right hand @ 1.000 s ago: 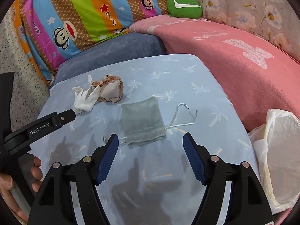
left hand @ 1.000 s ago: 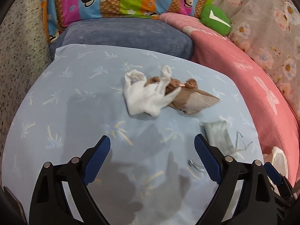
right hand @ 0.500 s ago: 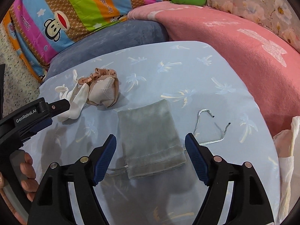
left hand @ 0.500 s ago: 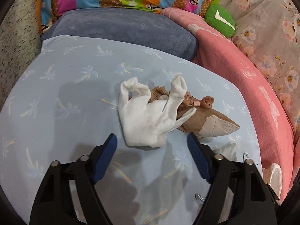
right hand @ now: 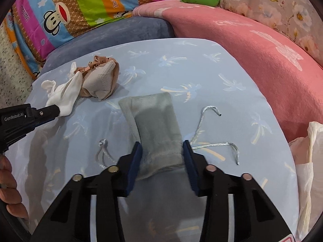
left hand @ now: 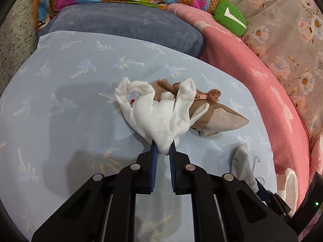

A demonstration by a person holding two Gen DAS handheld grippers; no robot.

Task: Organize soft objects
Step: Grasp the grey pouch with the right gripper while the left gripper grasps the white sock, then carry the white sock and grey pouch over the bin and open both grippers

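Left claw [left hand: 162, 152] pinched tight on cuff of white sock [left hand: 159, 117], which lies mid-bed on the blue sheet [left hand: 66, 104], touching the tan sock [left hand: 214, 119]. Right claw [right hand: 162, 151] half open, straddling the grey pouch [right hand: 155, 125] mouth, not clamped. Lift white sock slowly so tan one drops free; avoid the cord [right hand: 214, 144]

Both grippers are black plastic. The left gripper [left hand: 162, 151] and right gripper [right hand: 162, 151] have blue finger pads and round silver screws. White "GenRobot.AI" lettering marks one side.
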